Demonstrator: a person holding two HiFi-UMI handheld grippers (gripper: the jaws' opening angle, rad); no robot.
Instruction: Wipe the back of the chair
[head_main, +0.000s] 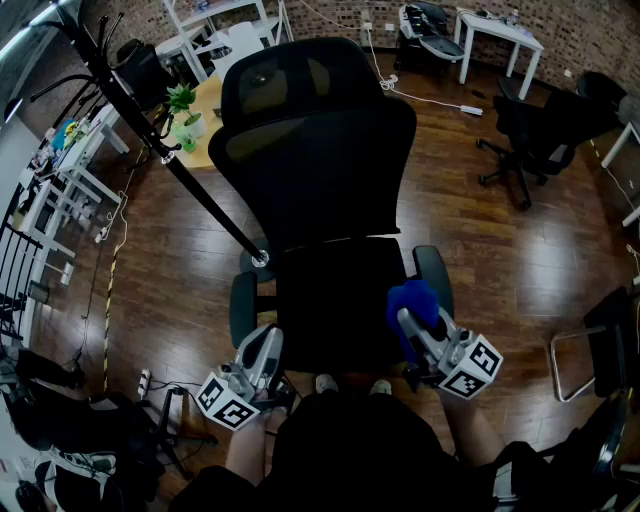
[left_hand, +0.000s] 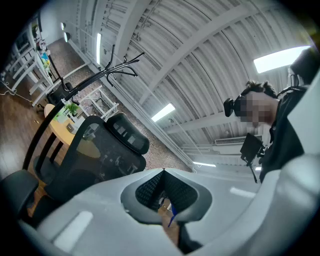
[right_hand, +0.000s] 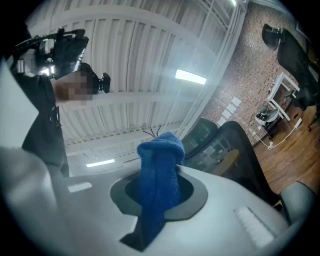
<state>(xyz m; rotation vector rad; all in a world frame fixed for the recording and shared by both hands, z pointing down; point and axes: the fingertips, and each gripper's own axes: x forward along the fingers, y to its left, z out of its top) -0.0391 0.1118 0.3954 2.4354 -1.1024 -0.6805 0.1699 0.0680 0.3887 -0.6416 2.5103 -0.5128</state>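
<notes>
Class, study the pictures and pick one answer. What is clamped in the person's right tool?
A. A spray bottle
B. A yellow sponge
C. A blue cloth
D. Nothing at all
C: in the right gripper view, the right tool is shut on a blue cloth that sticks up from between its jaws.

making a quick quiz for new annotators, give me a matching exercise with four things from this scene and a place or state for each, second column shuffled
1 blue cloth
2 left gripper
3 black chair
4 potted plant

a on the round table
b shut, empty
c right in front of the person
d clamped in the right gripper

Pairs: 1-d, 2-b, 3-c, 4-a
</notes>
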